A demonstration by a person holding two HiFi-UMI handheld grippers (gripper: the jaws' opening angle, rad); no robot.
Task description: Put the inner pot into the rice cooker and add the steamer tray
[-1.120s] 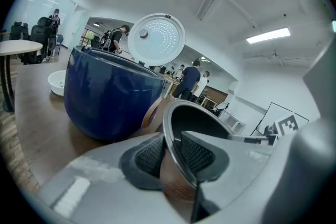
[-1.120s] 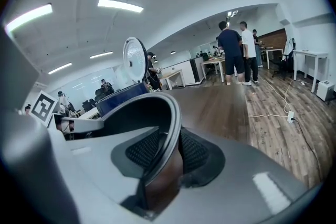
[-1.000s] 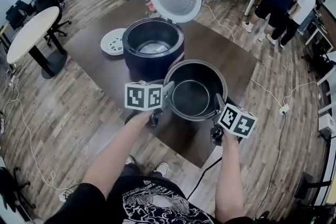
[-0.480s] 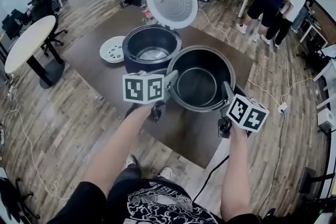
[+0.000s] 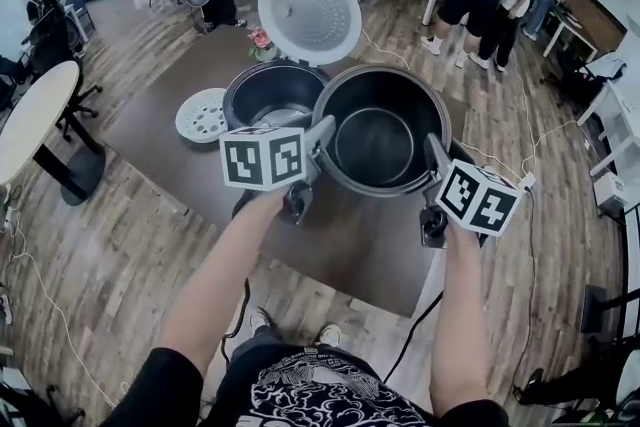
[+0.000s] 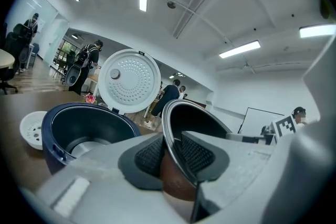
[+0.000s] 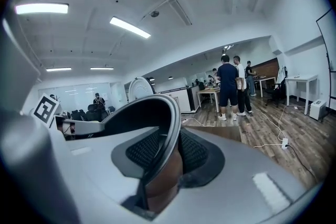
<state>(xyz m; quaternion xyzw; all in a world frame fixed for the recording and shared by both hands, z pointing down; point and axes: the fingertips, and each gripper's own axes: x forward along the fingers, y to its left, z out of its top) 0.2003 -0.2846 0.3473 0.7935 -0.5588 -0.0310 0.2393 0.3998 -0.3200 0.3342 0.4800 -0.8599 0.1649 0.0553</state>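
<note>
We pinch the rim of the inner pot (image 5: 375, 143) with our left tool (image 5: 322, 137) and right tool (image 5: 433, 153), up beside the open rice cooker (image 5: 262, 93).

Left tongs (image 5: 322, 137), right tongs (image 5: 433, 158) clamped on inner pot (image 5: 375, 140) rim, opposite sides; forearms (image 5: 222, 270) outstretched.
</note>
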